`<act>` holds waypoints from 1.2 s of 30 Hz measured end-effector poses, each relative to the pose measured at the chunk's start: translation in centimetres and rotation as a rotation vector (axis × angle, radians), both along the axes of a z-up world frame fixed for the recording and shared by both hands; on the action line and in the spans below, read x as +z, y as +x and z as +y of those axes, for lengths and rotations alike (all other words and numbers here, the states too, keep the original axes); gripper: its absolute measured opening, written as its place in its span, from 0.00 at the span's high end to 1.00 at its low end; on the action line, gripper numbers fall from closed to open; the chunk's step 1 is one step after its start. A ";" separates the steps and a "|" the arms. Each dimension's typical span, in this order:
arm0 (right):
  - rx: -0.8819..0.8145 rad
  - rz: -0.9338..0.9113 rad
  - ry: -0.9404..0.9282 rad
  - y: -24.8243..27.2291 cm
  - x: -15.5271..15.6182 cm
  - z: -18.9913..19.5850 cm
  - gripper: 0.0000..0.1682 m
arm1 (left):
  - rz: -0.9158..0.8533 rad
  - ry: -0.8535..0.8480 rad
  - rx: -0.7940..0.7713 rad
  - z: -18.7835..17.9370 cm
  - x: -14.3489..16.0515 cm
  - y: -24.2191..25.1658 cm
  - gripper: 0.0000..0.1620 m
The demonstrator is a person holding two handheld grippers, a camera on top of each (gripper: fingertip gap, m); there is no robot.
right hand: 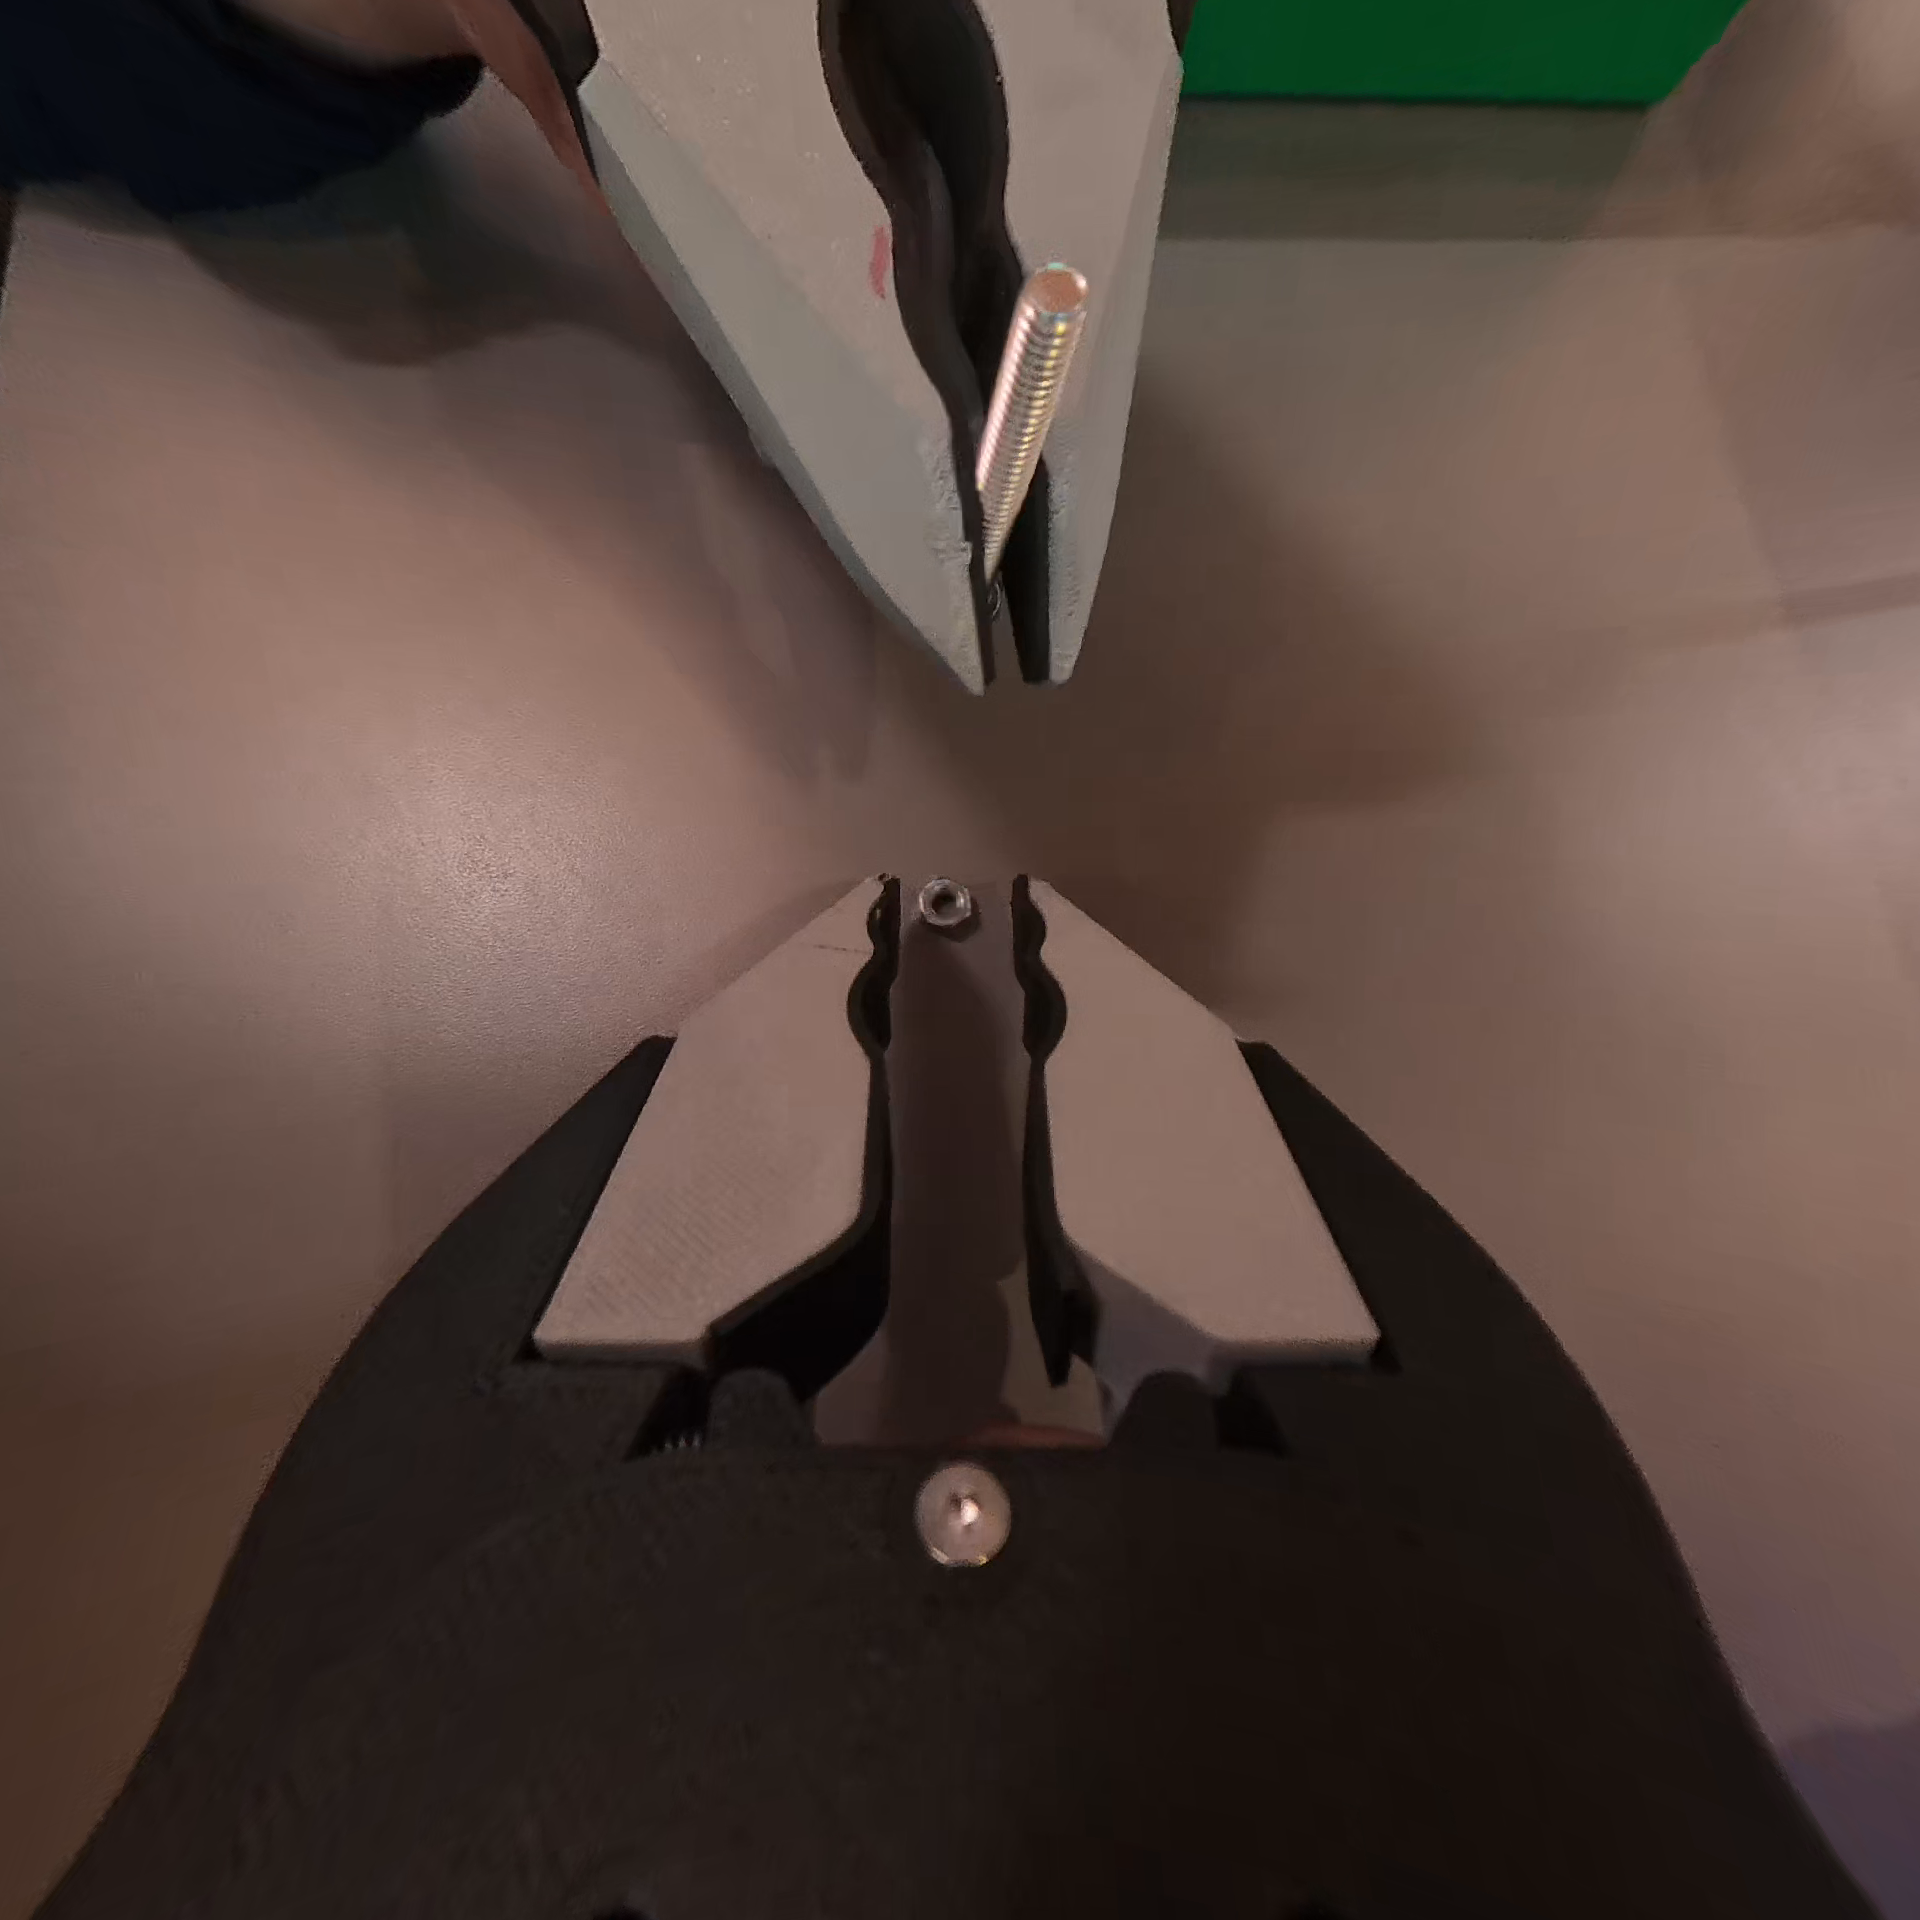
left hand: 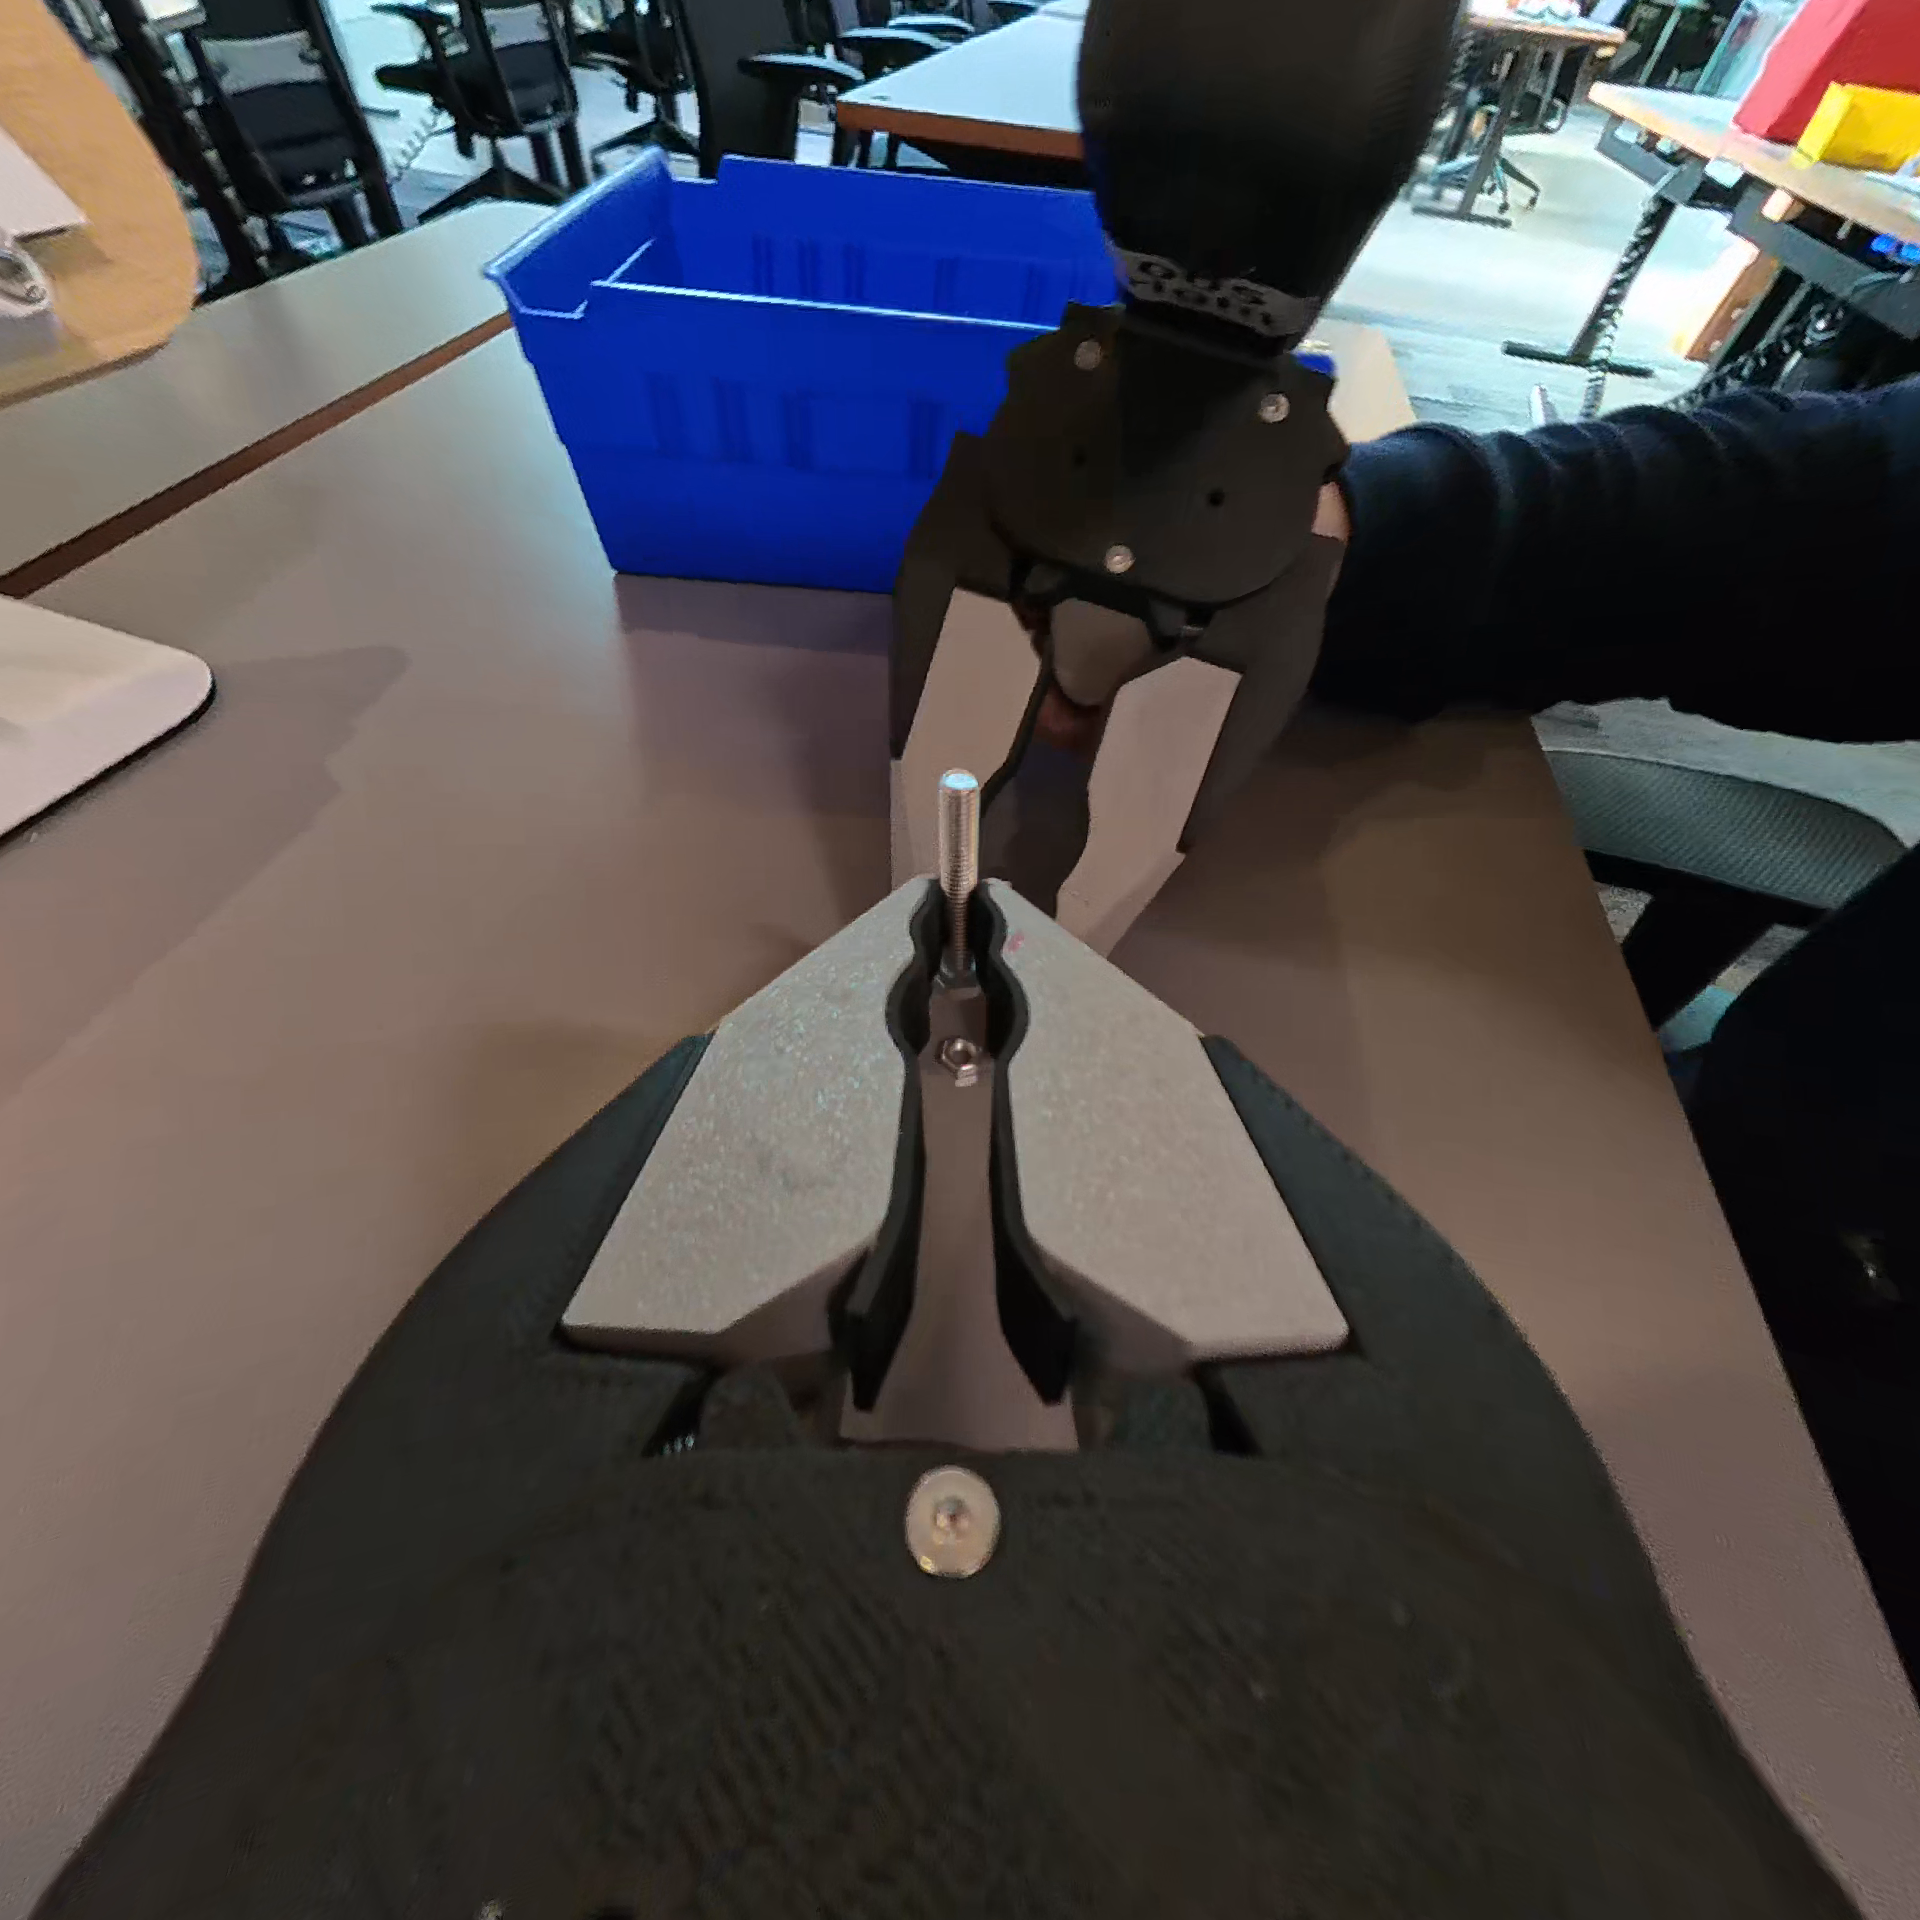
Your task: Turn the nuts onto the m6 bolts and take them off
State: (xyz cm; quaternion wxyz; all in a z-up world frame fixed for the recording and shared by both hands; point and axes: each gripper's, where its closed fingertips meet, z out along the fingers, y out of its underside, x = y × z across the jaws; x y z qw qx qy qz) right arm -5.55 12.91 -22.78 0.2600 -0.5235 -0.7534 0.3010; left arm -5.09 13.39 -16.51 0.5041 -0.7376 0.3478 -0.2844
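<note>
Two grippers: both over a bare brown table (left hand: 436,852), tips facing each other.
Left gripper (left hand: 961,894): jaws closed on a bolt (left hand: 957,831), the grey fingers (left hand: 800,1132) nearly meeting at the tips.
Bolt: silver and threaded, clamped near its lower end; most of the shaft sticks up and out past the fingertips, with its flat end free in the air.
Bolt in the right wrist view: the same bolt (right hand: 1029,405) leans against the black pad lining of the left gripper (right hand: 1023,665), which comes in from the top of the frame and is tilted down toward the table.
Nut (right hand: 945,902): small, silver, lying flat on the table, hole facing up, between the tips of the right gripper (right hand: 951,883).
Right gripper: jaws open, with a clear gap on each side of the nut; neither pad touches it.
Nut in the left wrist view: a small hex nut (left hand: 961,1060) shows through the gap behind the left fingertips, on the table below the bolt.
Right gripper seen from the left: black body (left hand: 1153,488) pointing steeply down, fingers spread, tips close to the table.
Sleeve (left hand: 1621,561): dark, reaching in from the right behind that gripper.
Bin (left hand: 790,384): blue plastic, at the far side of the table, well apart from the bolt and nut.
</note>
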 end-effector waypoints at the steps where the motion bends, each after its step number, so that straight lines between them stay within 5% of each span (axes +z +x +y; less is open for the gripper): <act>1: 0.008 -0.007 0.004 0.0 -0.2 -0.1 0.89 | 0.008 0.015 -0.012 -0.1 -0.1 0.2 0.98; 13: 0.030 -0.015 0.023 0.0 -0.8 -0.4 0.96 | 0.020 -0.021 0.046 0.8 -0.9 -0.8 0.98; 26: -0.084 0.132 -0.016 0.1 10.2 -0.3 0.96 | 0.039 0.050 0.039 0.5 -0.2 0.0 0.98; 36: -0.056 0.077 -0.035 -1.0 10.2 -0.7 0.96 | 0.054 0.059 0.036 0.3 -0.2 0.8 0.98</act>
